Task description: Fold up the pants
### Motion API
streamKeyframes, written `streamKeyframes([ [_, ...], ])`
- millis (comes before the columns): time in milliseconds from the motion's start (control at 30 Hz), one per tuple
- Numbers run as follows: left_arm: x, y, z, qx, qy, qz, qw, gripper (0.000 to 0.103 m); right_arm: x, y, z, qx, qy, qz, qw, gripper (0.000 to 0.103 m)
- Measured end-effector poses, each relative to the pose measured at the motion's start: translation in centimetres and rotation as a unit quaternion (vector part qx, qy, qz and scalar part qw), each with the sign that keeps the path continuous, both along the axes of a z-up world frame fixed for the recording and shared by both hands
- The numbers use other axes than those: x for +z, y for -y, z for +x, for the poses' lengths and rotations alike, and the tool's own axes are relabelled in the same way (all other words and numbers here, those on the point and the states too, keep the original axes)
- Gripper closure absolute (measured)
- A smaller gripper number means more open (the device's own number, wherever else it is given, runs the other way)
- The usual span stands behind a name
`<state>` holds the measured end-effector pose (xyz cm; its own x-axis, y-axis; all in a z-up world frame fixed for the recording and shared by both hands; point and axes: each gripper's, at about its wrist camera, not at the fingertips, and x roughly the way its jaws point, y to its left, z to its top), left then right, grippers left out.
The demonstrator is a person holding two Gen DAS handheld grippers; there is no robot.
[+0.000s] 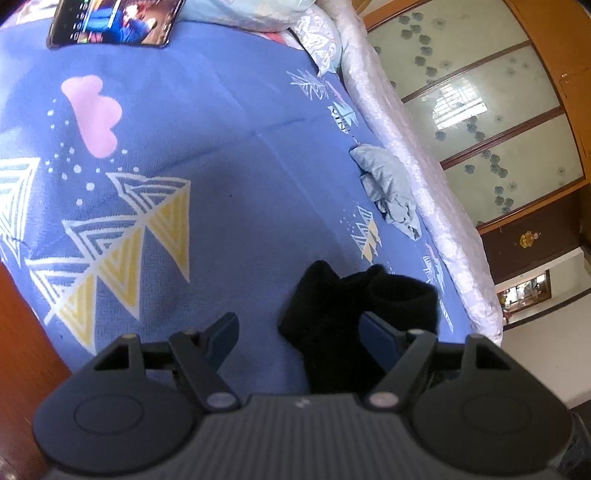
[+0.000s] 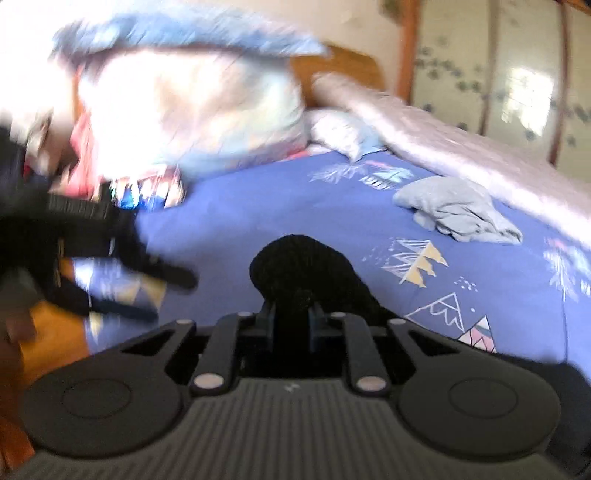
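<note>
Soft black pants point(image 2: 295, 266) bunch in my right gripper point(image 2: 291, 317), clamped; left gripper point(image 1: 299, 332) gapes wide over smooth blue bedsheet point(image 1: 221, 177).

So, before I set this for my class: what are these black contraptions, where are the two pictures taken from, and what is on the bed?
Each picture comes from a camera mounted on a hand-held gripper that a person carries, looking along its two fingers. The left hand-held gripper stands open over the black fabric pants. The right hand-held gripper is shut on that same black cloth. Both are above a blue patterned bedsheet. Also there: a crumpled grey garment and a phone with a lit screen.
</note>
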<state>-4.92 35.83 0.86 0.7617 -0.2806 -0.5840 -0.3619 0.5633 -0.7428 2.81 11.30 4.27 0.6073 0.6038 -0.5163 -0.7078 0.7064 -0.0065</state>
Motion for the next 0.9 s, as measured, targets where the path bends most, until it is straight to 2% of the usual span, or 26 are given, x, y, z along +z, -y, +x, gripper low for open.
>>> streamKeyframes([
  [67, -0.6, -0.3, 0.1, 0.007, -0.006, -0.012, 0.9999, 0.029, -1.0, -0.8, 0.9, -0.012, -0.006, -0.026, 1.000, 0.084],
  [100, -0.9, -0.4, 0.2, 0.010, -0.009, -0.016, 0.9998, 0.029, -1.8, -1.6, 1.4, -0.005, -0.024, -0.044, 0.999, 0.082],
  [133, -1.1, -0.4, 0.2, 0.011, -0.011, -0.019, 0.9997, 0.029, -2.9, -2.5, 2.0, 0.010, -0.060, -0.064, 0.996, 0.077],
  [167, -1.2, -0.5, 0.1, 0.011, -0.013, -0.020, 0.9996, 0.029, -4.2, -3.4, 2.7, 0.024, -0.101, -0.086, 0.991, 0.077],
  [200, -1.2, -0.5, 0.0, 0.011, -0.013, -0.020, 0.9997, 0.029, -4.7, -3.6, 2.6, 0.018, -0.100, -0.091, 0.991, 0.077],
  [300, -1.1, -0.7, -0.2, 0.015, -0.011, -0.019, 0.9997, 0.029, -3.6, -3.8, 1.9, 0.015, -0.082, -0.092, 0.992, 0.071],
  [333, -1.1, -0.9, -0.2, 0.017, -0.012, -0.021, 0.9995, 0.029, -3.1, -3.6, 1.6, 0.018, -0.075, -0.088, 0.993, 0.055],
  [367, -1.3, -0.9, -0.1, 0.017, -0.014, -0.024, 0.9995, 0.029, -2.5, -3.5, 1.3, 0.028, -0.065, -0.081, 0.994, 0.028],
  [400, -1.4, -0.9, 0.0, 0.015, -0.015, -0.024, 0.9995, 0.029, -2.2, -3.2, 0.9, 0.040, -0.059, -0.078, 0.994, 0.019],
  [433, -1.4, -0.7, 0.0, 0.013, -0.018, -0.022, 0.9995, 0.029, -2.2, -3.5, 0.8, 0.048, -0.047, -0.085, 0.994, 0.018],
  [500, -1.5, -0.4, 0.1, 0.008, -0.023, -0.021, 0.9995, 0.029, -3.6, -5.2, 0.6, 0.052, -0.029, -0.143, 0.988, 0.020],
  [533, -1.5, -0.3, 0.2, 0.006, -0.025, -0.021, 0.9994, 0.029, -4.8, -5.9, 0.9, 0.057, -0.035, -0.176, 0.982, 0.033],
  [567, -1.3, -0.1, 0.2, 0.005, -0.026, -0.021, 0.9994, 0.029, -5.8, -6.2, 1.0, 0.060, -0.031, -0.187, 0.980, 0.036],
  [600, -1.1, -0.1, 0.2, 0.004, -0.025, -0.019, 0.9995, 0.029, -5.8, -5.8, 1.2, 0.057, -0.024, -0.170, 0.984, 0.043],
  [633, -0.9, 0.0, 0.2, 0.003, -0.022, -0.017, 0.9996, 0.029, -5.5, -5.4, 1.4, 0.045, -0.029, -0.164, 0.985, 0.069],
  [667, -0.7, 0.0, 0.1, 0.004, -0.020, -0.015, 0.9997, 0.029, -5.1, -5.0, 1.9, 0.028, -0.037, -0.159, 0.986, 0.075],
  [767, -0.1, 0.0, 0.1, 0.008, -0.016, -0.017, 0.9997, 0.029, -2.6, -2.2, 3.3, 0.008, -0.089, -0.071, 0.993, 0.082],
  [833, 0.2, 0.2, 0.2, 0.007, -0.013, -0.019, 0.9997, 0.029, -0.3, 0.0, 3.8, -0.014, -0.093, -0.013, 0.995, 0.083],
  [900, 0.8, 0.7, 0.6, 0.004, -0.012, -0.018, 0.9998, 0.029, 1.9, 2.6, 4.5, -0.039, -0.106, 0.044, 0.993, 0.083],
])
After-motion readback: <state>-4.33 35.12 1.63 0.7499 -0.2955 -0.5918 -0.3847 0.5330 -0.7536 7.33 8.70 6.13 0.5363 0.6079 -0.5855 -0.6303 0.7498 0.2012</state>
